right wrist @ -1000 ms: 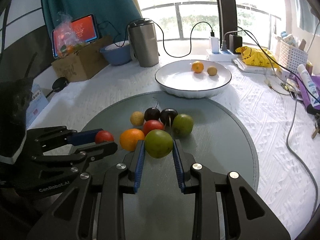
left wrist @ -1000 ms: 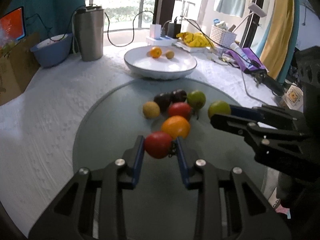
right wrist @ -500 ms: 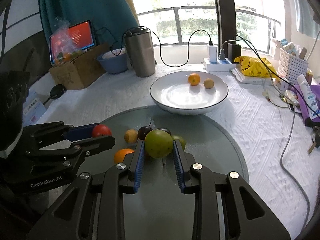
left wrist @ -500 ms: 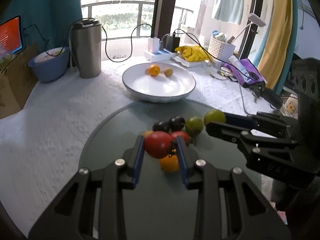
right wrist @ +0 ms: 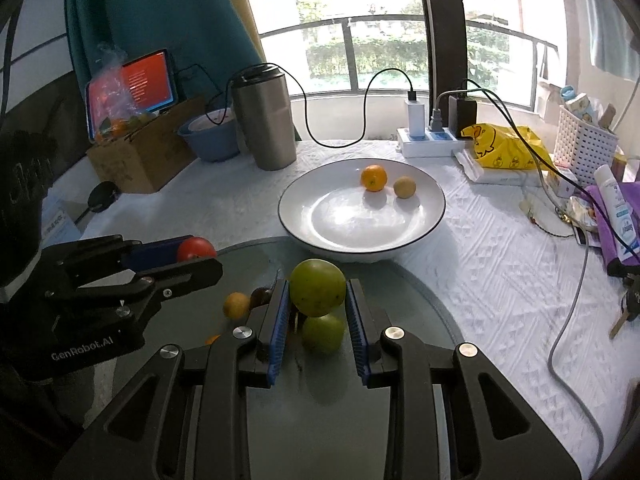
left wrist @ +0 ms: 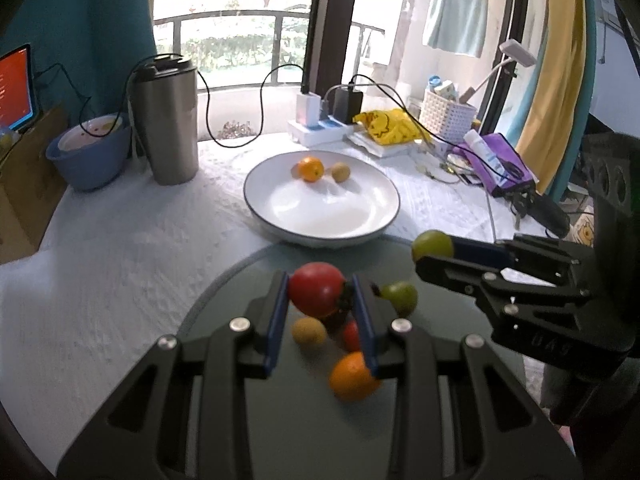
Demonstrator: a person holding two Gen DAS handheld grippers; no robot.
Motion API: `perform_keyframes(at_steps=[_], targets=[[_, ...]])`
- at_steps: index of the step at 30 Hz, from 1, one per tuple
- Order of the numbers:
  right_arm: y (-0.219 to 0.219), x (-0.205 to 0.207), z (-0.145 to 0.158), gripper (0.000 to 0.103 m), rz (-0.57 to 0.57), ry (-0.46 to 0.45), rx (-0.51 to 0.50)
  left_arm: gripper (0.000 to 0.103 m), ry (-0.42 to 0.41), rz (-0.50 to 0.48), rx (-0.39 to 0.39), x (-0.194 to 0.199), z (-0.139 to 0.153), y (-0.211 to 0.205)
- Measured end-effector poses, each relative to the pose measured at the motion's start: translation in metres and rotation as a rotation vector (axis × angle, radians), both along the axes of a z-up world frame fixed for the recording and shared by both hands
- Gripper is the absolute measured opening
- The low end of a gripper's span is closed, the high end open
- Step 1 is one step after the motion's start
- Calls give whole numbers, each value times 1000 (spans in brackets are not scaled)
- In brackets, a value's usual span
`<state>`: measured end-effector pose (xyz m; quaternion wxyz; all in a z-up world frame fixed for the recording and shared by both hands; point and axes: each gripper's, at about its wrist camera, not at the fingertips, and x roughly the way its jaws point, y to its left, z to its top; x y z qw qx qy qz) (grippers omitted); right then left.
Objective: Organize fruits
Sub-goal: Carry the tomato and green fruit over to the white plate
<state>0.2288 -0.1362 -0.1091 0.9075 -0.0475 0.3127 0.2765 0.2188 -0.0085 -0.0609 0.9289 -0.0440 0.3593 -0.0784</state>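
My left gripper (left wrist: pixel 320 292) is shut on a red tomato (left wrist: pixel 316 289) and holds it above the round glass mat (left wrist: pixel 224 292). My right gripper (right wrist: pixel 316 292) is shut on a green fruit (right wrist: pixel 317 287), also lifted; it shows in the left wrist view (left wrist: pixel 432 245) too. The white plate (left wrist: pixel 280 208) lies ahead with an orange (left wrist: pixel 311 169) and a small yellow fruit (left wrist: pixel 341 171) on it. Below on the mat lie an orange (left wrist: pixel 352 376), a yellow fruit (left wrist: pixel 308 332), another green fruit (left wrist: pixel 400 297) and partly hidden red and dark fruits.
A steel tumbler (left wrist: pixel 166 120) and a blue bowl (left wrist: pixel 88 152) stand left of the plate. A power strip with chargers (right wrist: pixel 428 140), a yellow bag (right wrist: pixel 504 148), a white basket (right wrist: pixel 584 148) and cables (right wrist: pixel 572 320) lie at the back and right. A cardboard box (right wrist: pixel 144 160) stands at far left.
Both grippers have risen off the mat with their fruits and moved forward toward the plate. The remaining fruits now lie beneath the fingers.
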Motion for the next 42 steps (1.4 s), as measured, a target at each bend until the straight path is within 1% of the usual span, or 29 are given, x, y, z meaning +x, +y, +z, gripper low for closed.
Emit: perform_keyframes(at_steps=[15, 24, 36, 42], targets=[[2, 35, -3, 30, -6, 17, -3, 33, -13, -6, -3, 35, -4, 6], [10, 57, -6, 30, 12, 24, -1, 33, -13, -12, -4, 60, -8, 6], [14, 83, -15, 30, 16, 47, 4, 33, 25, 0, -33, 89, -23, 8], [14, 88, -20, 30, 4, 63, -2, 33, 44, 4, -38, 95, -28, 9]])
